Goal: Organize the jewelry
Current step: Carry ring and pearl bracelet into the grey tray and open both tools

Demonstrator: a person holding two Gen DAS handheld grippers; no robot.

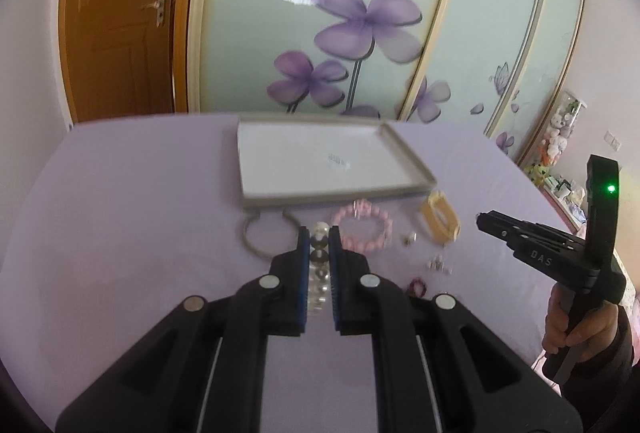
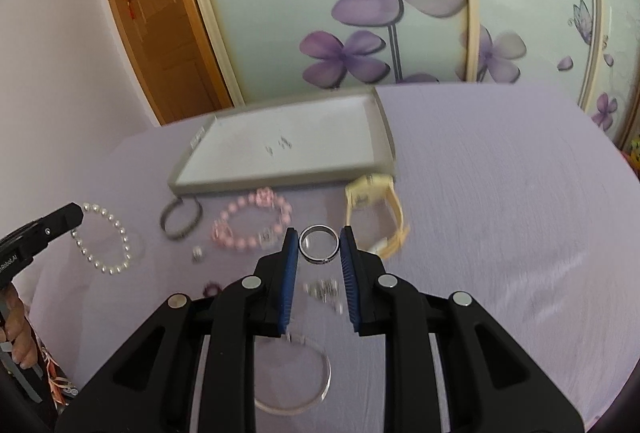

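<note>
Lavender tablecloth (image 2: 500, 193) fills the whole scene, with a sliding wardrobe door (image 1: 360, 13) painted with purple flowers behind it. Using the grey tray (image 2: 384, 125) as the landmark: it sits at the far side of the table, and I can't make out any jewelry inside, just a small printed mark. All the jewelry lies on the cloth along the tray's near edge.

Biggest first: the cream watch (image 2: 374, 209) is just off the tray's near right corner, the pink bead bracelet (image 2: 252, 225) is in front of the tray's middle, and a grey bangle (image 2: 180, 221) is at the near left corner. A clear bangle (image 2: 304, 381) lies much nearer the cameras (partly under the right tool).

The left gripper (image 1: 320, 233) is clamped on a pearl bracelet (image 2: 106, 241), which hangs off its tips, lifted left of the tray. The right gripper (image 2: 319, 237) has a silver ring (image 2: 319, 244) pinched between its blue pads, held up in front of the tray's near edge.

What could go wrong, I'd guess: the ring is smooth and held only by its rim, so a jerk could pop it out, and the dangling pearls could swing and snag the grey bangle on the way in. Both tools point forward toward the tray, the left angled slightly down.
</note>
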